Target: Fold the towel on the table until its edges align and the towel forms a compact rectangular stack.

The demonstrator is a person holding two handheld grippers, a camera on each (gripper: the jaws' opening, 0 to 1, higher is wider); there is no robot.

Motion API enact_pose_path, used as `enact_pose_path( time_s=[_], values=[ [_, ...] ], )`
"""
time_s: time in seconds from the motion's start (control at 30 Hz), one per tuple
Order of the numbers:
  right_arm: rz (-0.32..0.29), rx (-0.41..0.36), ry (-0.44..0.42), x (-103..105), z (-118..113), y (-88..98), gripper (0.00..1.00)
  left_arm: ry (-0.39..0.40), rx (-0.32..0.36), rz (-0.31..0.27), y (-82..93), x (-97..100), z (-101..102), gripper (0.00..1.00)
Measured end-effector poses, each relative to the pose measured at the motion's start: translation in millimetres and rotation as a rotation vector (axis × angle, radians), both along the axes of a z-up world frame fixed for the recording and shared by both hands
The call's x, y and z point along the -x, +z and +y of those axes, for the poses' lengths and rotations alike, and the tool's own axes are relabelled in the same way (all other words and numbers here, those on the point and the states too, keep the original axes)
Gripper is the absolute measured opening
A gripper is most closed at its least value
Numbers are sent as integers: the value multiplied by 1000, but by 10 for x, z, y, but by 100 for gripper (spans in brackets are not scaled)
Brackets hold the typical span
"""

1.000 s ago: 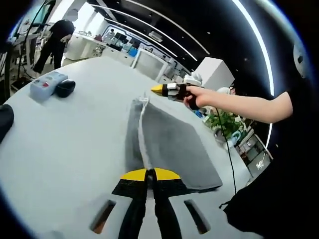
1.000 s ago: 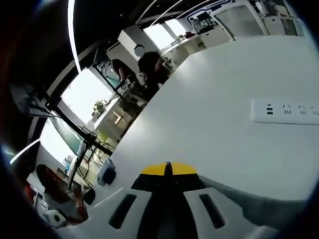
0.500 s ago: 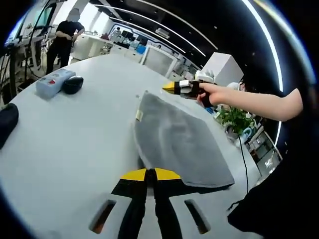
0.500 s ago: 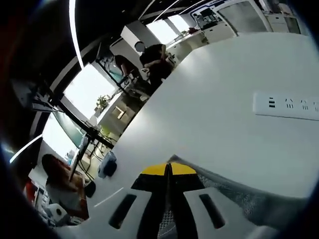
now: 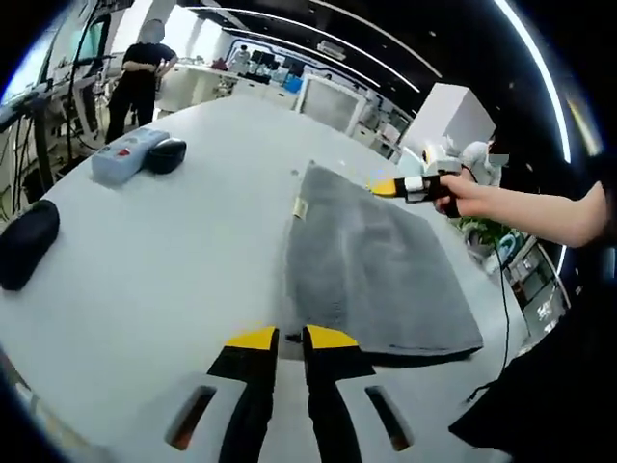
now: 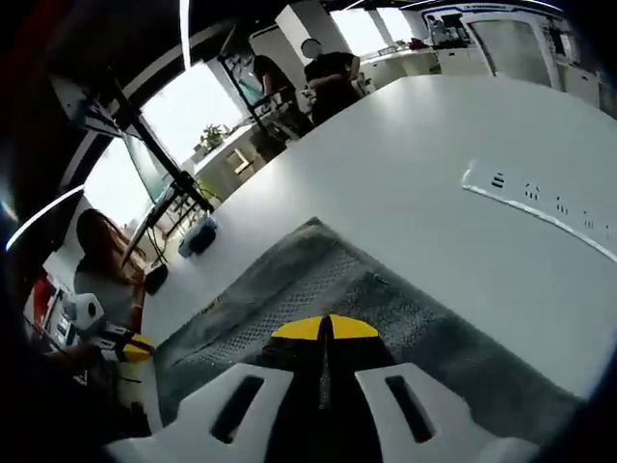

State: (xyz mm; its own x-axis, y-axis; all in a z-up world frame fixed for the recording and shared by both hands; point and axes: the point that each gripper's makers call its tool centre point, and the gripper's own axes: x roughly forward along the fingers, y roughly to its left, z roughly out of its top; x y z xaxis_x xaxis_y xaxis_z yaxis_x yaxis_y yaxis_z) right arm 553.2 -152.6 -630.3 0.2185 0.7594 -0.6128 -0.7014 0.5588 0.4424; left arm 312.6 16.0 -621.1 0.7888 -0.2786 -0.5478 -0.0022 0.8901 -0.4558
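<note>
Compared to a second ago the towel isn't tented up in the air anymore, it's lying flat on the white table as a folded grey slab, and the left gripper has gone from pinched tight to a small gap between its yellow tips, with nothing in that gap as far as I can see (the near edge of the towel sits just past the tips). Going left to right in the left gripper view: a dark pouch at the left edge, a grey remote-looking box with a black mouse touching it further back, a person standing behind the table, then the towel with its little label on the left edge, and at the right the person's hand reaching in level over the towel's far corner with the right gripper. In the right gripper view that gripper sits low over the towel, tips pressed together with only a hairline between them; whether any cloth is caught there I can't tell. A white power strip lies on the table to the right, well apart from the towel.
</note>
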Motion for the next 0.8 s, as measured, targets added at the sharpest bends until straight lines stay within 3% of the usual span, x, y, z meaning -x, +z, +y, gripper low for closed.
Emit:
enact_pose_path(
  time_s=[0.1,0.23,0.3,0.43,0.5,0.63,0.7,0.73,0.8],
  values=[
    [-16,10,-51,-34,-245,-4,0,-6,14,-76,236,-169,-19,15],
    [-52,50,-91,-31,-573,-3,0,-147,-22,-144,431,-366,-335,19],
    [-82,89,-85,-14,-709,-20,0,-229,14,-120,424,-413,-620,18],
    [-175,186,-52,-21,-966,-44,0,-423,128,-22,287,-346,-1299,1],
    [-228,228,-10,-3,-1039,-39,0,-496,132,3,224,-305,-1546,1],
    [-299,321,101,27,-1185,-117,0,-673,124,-8,174,-212,-2091,1],
    [-277,284,73,46,-1199,-114,0,-714,151,-11,139,-203,-2317,1],
    [-253,212,29,61,-1145,-53,0,-721,190,14,97,-186,-2433,1],
    [-246,177,36,80,-1121,-13,0,-720,224,27,29,-190,-2571,1]
  ],
)
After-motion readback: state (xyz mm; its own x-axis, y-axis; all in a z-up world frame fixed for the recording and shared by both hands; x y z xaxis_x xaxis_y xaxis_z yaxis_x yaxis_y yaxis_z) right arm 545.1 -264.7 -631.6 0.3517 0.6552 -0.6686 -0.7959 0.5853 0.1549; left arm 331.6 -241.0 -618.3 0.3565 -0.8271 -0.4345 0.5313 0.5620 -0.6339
